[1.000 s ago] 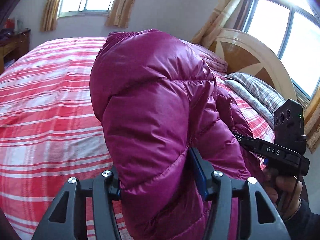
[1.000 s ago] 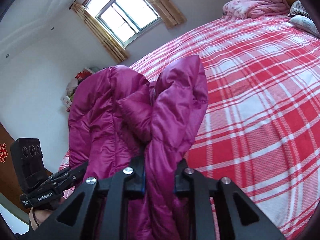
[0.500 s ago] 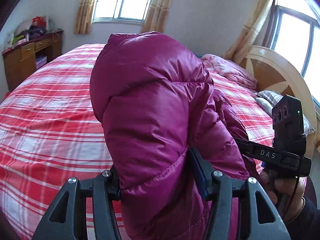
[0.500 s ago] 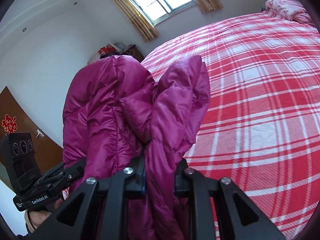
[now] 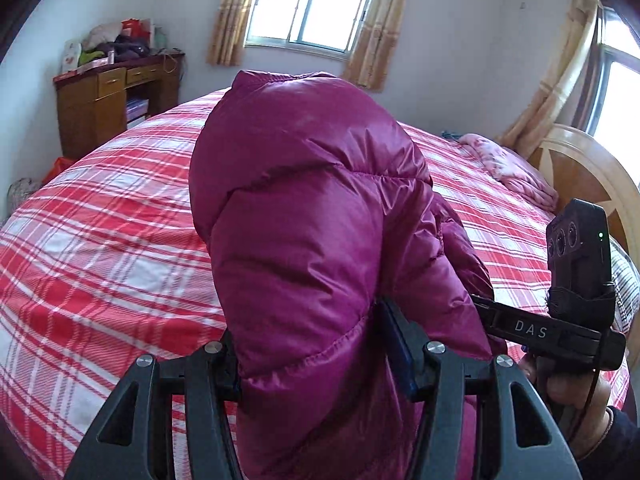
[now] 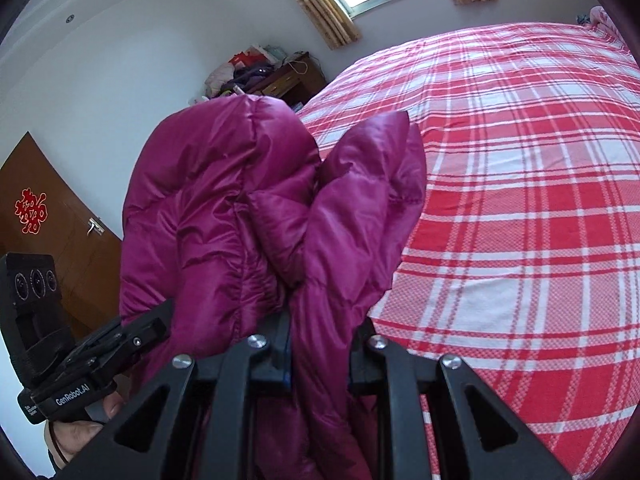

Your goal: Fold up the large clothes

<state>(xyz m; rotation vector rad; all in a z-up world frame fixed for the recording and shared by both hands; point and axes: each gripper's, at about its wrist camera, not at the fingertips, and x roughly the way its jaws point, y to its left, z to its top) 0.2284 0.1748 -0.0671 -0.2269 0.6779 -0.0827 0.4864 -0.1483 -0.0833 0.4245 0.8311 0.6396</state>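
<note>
**Jacket in the air, both grips on bunched fabric**

I have the magenta down jacket (image 5: 312,240) lifted clear above the bed (image 5: 100,240), held between my two tools. My left hand-held gripper (image 5: 316,360) is clamped on a thick, puffy roll of it, the jaws standing fairly wide around the padding. My right hand-held gripper (image 6: 320,352) is clamped on a thinner gather of the same jacket, jaws close together. In the left view the right tool sits just beside the jacket's far edge, so the two grips are near each other and the garment hangs bunched, not spread.

What worries me from here:

- The shell is slick and the filling compresses. The left grip holds mostly air and down; a quick swing could let the roll creep out of the pads.
- The part of the jacket below both tools is out of view. I cannot tell how much hangs down or whether a sleeve is trailing, so it may drag or land twisted on the red plaid cover.
- With the grips this near each other, laying it down now would likely give a heap, not a flat panel to fold. I judge the tools need to move apart first.
- A pink bundle (image 5: 508,168) lies near the headboard (image 5: 580,168); setting down there would crowd the fold.
</note>
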